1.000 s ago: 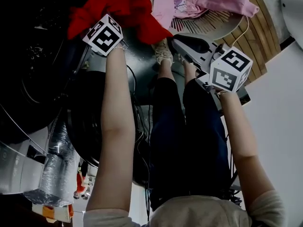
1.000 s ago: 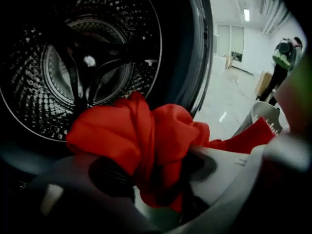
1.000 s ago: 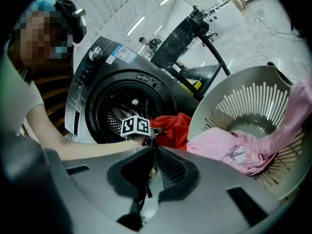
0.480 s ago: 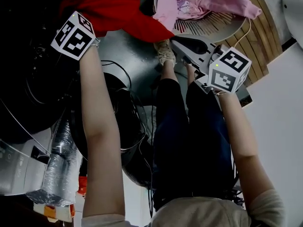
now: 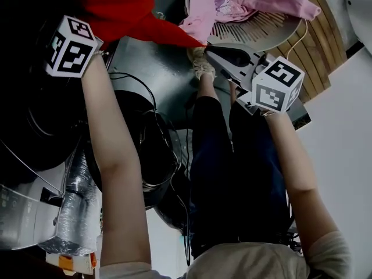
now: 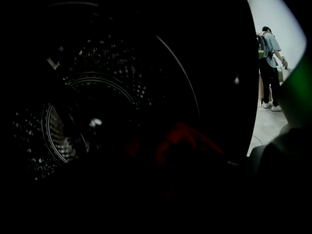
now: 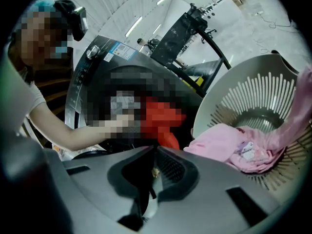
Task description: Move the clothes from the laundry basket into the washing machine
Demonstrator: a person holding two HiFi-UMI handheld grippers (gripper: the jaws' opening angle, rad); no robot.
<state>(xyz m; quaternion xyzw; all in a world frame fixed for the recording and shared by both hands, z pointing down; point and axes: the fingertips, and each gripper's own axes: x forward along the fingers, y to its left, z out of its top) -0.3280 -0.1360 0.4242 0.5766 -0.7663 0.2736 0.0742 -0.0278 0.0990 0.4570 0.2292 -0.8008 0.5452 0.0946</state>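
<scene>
At upper right of the head view, a laundry basket (image 5: 273,31) with a long-sleeved top (image 5: 232,4) in it. Left of that, another garment (image 5: 128,10), stretched toward the washing machine (image 5: 29,127) at far left. Beside the machine, a foil duct (image 5: 72,214).

- Red garment (image 5: 125,10): bright, plain red; a dull dark red in the left gripper view.
- Pink garment (image 7: 229,143): pale pink, with a small purple-and-white printed figure.
- Laundry basket (image 7: 253,94): off-white, ribbed with slots.
- Washing machine (image 7: 95,69): dark grey casing; its drum (image 6: 92,91) is dark metal dotted with perforations.
- Left marker cube (image 5: 70,45) and right marker cube (image 5: 278,84): white faces with black square patterns.
- Right gripper (image 7: 153,149): grey shells, black inner pads.
- Trousers (image 5: 232,167): dark navy.
- Foil duct (image 5: 72,208): crinkled silver.
</scene>
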